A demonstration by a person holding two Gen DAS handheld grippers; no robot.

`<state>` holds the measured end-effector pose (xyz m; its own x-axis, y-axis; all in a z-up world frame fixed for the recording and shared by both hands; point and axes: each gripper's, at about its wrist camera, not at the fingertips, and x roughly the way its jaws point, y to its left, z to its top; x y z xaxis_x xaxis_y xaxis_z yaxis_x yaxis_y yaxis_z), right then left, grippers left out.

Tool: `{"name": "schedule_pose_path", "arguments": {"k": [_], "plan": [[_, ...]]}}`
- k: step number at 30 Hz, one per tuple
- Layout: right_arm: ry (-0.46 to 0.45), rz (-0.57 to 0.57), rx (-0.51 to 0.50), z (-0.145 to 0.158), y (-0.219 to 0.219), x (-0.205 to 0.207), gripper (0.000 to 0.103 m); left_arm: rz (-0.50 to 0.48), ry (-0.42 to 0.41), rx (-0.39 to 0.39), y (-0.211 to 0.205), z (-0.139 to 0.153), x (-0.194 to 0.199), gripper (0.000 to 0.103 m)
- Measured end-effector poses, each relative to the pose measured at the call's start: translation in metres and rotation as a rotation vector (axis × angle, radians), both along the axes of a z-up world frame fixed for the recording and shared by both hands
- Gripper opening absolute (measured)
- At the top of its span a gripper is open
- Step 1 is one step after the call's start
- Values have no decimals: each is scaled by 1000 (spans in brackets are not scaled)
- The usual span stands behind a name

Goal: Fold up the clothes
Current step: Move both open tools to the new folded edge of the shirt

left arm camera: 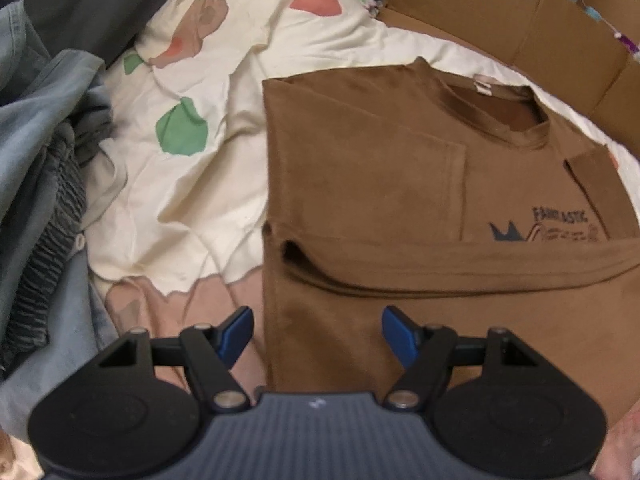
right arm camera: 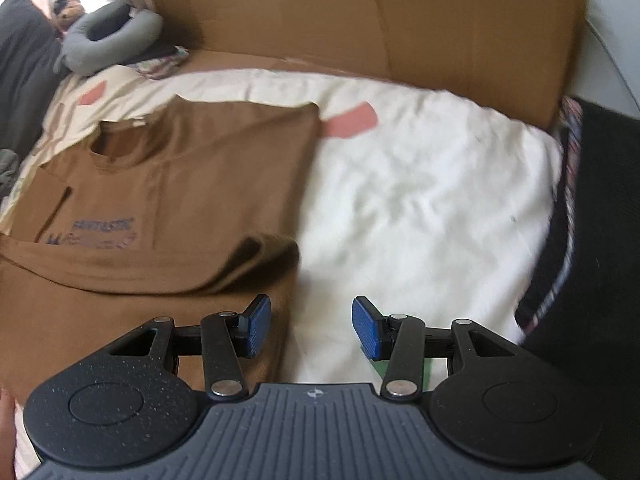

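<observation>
The brown T-shirt (left arm camera: 400, 168) lies flat on a bed, on a cream sheet (left arm camera: 200, 184) printed with green, pink and tan patches. Its sides are folded in, giving it straight left and right edges, and its lower part is folded up across the body, so a thick hem band runs across just under the dark chest print, which reads partly as "FANTASTIC". The neck opening, with a pale label inside, points away toward a sheet of cardboard (left arm camera: 540, 28) standing along the far side of the bed.

The left gripper (left arm camera: 316, 334) hangs over the near left corner of the shirt. Its jaws stand spread and nothing is between them; the shirt's left edge runs under the gap, with one blue pad over the sheet and the other over brown cloth.

The right gripper (right arm camera: 311, 326) is over the shirt's near right corner. Its jaws are also spread and empty, the left pad above the brown cloth, the right pad above bare sheet. The folded edge just beyond it bulges up in a loose ridge.

To the left of the shirt lies a heap of grey-blue clothes (left arm camera: 44, 184). A grey neck pillow (right arm camera: 108, 40) sits at the far left by the cardboard, and a dark cloth (right arm camera: 592, 240) with a striped edge lies at the right.
</observation>
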<state>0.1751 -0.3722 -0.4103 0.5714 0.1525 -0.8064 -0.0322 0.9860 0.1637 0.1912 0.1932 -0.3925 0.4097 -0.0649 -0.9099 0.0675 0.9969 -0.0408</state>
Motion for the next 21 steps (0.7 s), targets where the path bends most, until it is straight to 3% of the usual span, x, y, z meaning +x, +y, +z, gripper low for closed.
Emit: {"name": "schedule_pose_path", "arguments": {"k": [6, 11, 21], "plan": [[9, 66, -2, 6, -4, 2, 52, -16, -24, 19, 8, -9, 2, 68], [14, 84, 6, -1, 3, 14, 53, -97, -18, 38, 8, -17, 8, 66], [45, 133, -90, -11, 16, 47, 53, -110, -75, 75, 7, -19, 27, 64]]}}
